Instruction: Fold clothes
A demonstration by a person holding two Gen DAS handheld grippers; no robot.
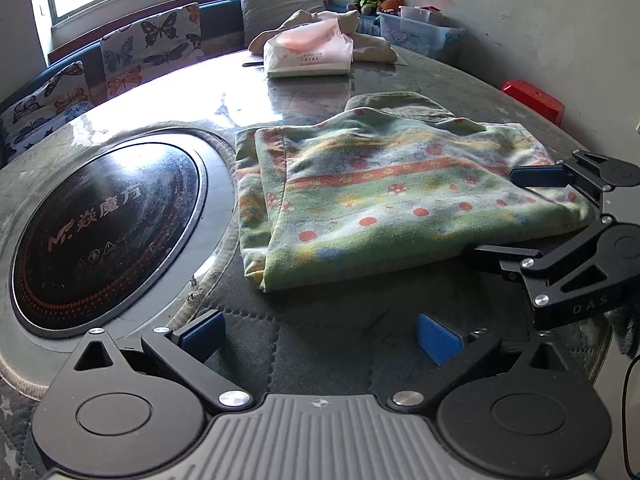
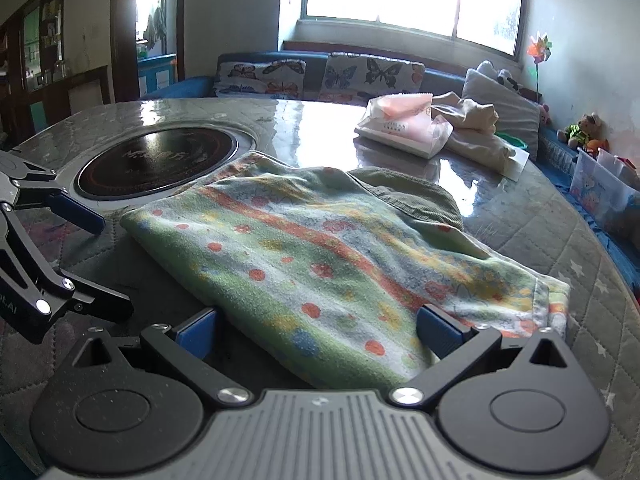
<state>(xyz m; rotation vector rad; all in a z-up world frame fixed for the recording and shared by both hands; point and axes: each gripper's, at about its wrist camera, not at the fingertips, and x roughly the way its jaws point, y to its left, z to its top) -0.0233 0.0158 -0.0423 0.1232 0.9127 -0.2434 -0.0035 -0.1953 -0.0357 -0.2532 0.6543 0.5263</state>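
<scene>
A folded green cloth [image 1: 400, 208] [image 2: 320, 264] with orange stripes and red dots lies flat on the quilted table cover. An olive corduroy garment [image 1: 400, 102] [image 2: 416, 196] peeks out from under its far edge. My left gripper [image 1: 320, 336] [image 2: 114, 268] stands wide open just short of the cloth's near edge, with nothing between its fingers. My right gripper [image 2: 320, 334] [image 1: 496, 214] is also spread wide. It straddles the cloth's right-hand edge, one blue pad [image 1: 536, 176] above the fabric and the other finger low by the table. The pads do not press on the cloth.
A round black induction hob [image 1: 104, 232] [image 2: 156, 160] is set into the table left of the cloth. A tissue pack [image 1: 308, 54] [image 2: 404, 126] and a beige cloth [image 2: 476, 132] lie further back. A red box [image 1: 534, 98] sits at the table's right edge.
</scene>
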